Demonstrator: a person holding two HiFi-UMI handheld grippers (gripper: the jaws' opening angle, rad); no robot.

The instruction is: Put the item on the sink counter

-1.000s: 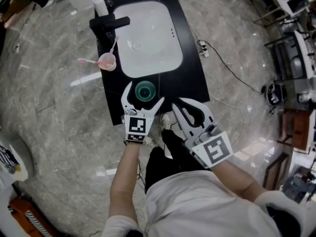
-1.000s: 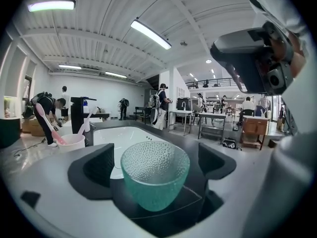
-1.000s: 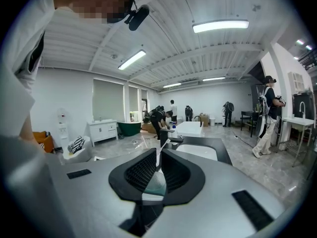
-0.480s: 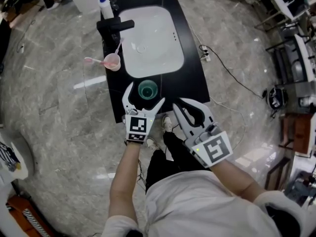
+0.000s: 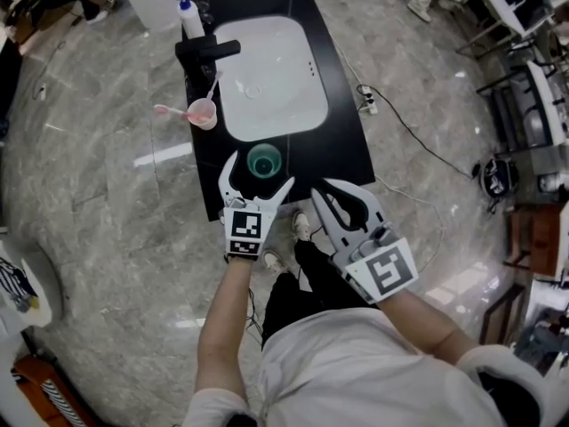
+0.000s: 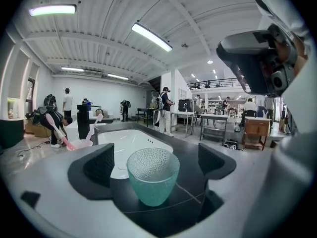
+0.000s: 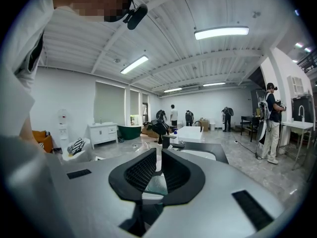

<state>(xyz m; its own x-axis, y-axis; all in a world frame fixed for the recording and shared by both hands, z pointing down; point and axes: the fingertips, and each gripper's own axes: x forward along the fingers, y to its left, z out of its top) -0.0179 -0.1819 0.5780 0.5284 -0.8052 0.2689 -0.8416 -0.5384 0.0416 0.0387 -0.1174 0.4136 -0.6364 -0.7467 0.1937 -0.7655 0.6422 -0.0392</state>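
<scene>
A green textured glass cup [image 5: 263,161] stands upright on the black sink counter [image 5: 342,140], at its near edge in front of the white basin [image 5: 269,76]. My left gripper [image 5: 260,169] is open, one jaw on each side of the cup. In the left gripper view the cup [image 6: 152,175] sits between the dark pads [image 6: 99,165] with a gap on both sides. My right gripper [image 5: 318,188] hovers by the counter's near right corner. It is shut with nothing held; in the right gripper view its jaws [image 7: 158,155] meet with only a thin slit between them.
A pink cup [image 5: 202,112] holding toothbrushes stands left of the basin, with a black faucet [image 5: 206,50] and a blue-capped bottle [image 5: 188,14] behind it. A power strip [image 5: 364,92] and its cable lie on the marble floor to the right. People stand far off in the room.
The cup and both grippers keep their places; only the head view has shifted slightly.
</scene>
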